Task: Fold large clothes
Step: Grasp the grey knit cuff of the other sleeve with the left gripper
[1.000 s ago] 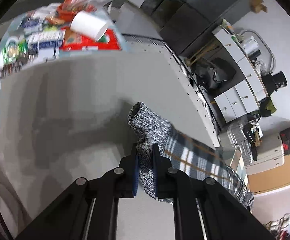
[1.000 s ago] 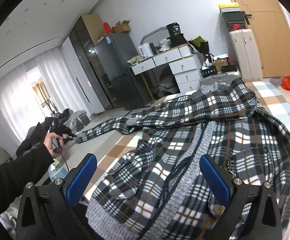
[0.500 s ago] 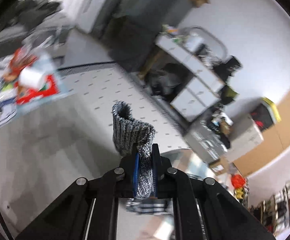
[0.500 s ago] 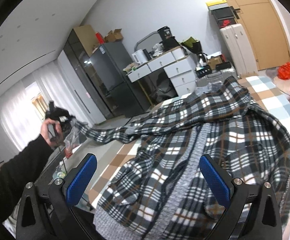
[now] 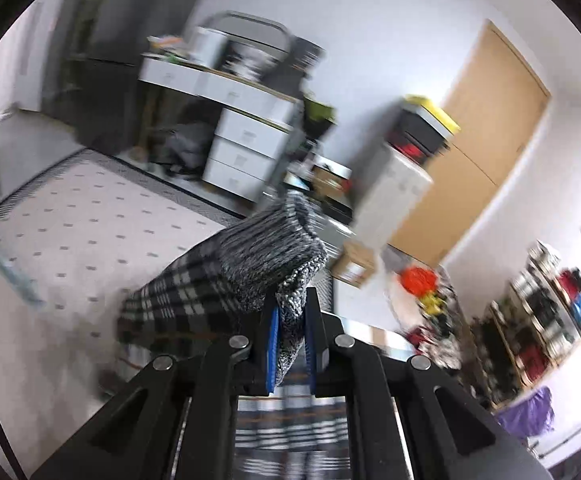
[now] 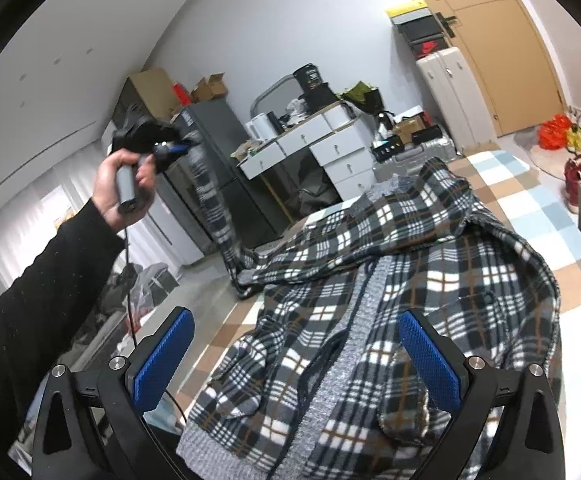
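Observation:
A large plaid jacket (image 6: 390,280) with grey knit trim lies spread on a checked surface (image 6: 538,220). My left gripper (image 5: 290,344) is shut on the jacket's grey knit sleeve cuff (image 5: 274,256) and holds it raised in the air. In the right wrist view the left gripper (image 6: 170,148) is held high at the left, with the sleeve (image 6: 214,208) hanging from it down to the jacket. My right gripper (image 6: 298,364) is open and empty, low over the jacket's front.
A white drawer desk (image 6: 322,144) with clutter, a dark fridge (image 6: 206,176) and white suitcases (image 6: 454,92) stand behind. A wooden door (image 6: 510,40) is at the right. Red and yellow items (image 6: 562,136) lie on the floor.
My left gripper has lifted the sleeve cuff from low at the side to high in the air and swung toward the jacket. My right gripper has stayed open over the jacket.

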### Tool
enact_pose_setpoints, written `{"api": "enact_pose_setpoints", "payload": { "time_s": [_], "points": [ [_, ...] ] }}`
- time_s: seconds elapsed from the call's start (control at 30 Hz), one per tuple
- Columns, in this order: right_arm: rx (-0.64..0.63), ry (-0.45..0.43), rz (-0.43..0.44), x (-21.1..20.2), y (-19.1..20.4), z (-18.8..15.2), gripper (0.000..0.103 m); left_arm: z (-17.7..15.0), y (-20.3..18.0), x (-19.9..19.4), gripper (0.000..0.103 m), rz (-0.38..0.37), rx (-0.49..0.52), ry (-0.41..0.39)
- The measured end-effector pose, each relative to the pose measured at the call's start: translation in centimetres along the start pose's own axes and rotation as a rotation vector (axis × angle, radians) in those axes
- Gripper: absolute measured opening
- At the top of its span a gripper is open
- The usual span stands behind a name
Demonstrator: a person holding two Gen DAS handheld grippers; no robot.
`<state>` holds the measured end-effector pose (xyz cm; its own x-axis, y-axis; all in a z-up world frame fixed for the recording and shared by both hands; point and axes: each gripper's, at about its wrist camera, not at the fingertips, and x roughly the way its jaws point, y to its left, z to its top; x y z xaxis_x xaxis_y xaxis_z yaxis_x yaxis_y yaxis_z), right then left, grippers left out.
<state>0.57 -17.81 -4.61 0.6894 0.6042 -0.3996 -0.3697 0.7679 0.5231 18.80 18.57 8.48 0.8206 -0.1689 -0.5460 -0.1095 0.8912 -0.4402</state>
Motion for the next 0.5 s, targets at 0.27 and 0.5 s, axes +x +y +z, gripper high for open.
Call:
{"api": "enact_pose_setpoints", "payload": {
  "time_s": [0.27, 0.5],
  "points": [
    [0.034, -0.13, -0.039, -4.1, -1.5, 1.3, 0.103, -11.4, -7.1, 12.4, 0.006, -0.144, 0.032, 0.263],
    [0.071, -0.188, -0.08, -5.8, -4.2, 2.2, 0.103, -20.2, -12.8, 18.7, 0.006, -0.165, 0.172, 0.391]
  ]
}}
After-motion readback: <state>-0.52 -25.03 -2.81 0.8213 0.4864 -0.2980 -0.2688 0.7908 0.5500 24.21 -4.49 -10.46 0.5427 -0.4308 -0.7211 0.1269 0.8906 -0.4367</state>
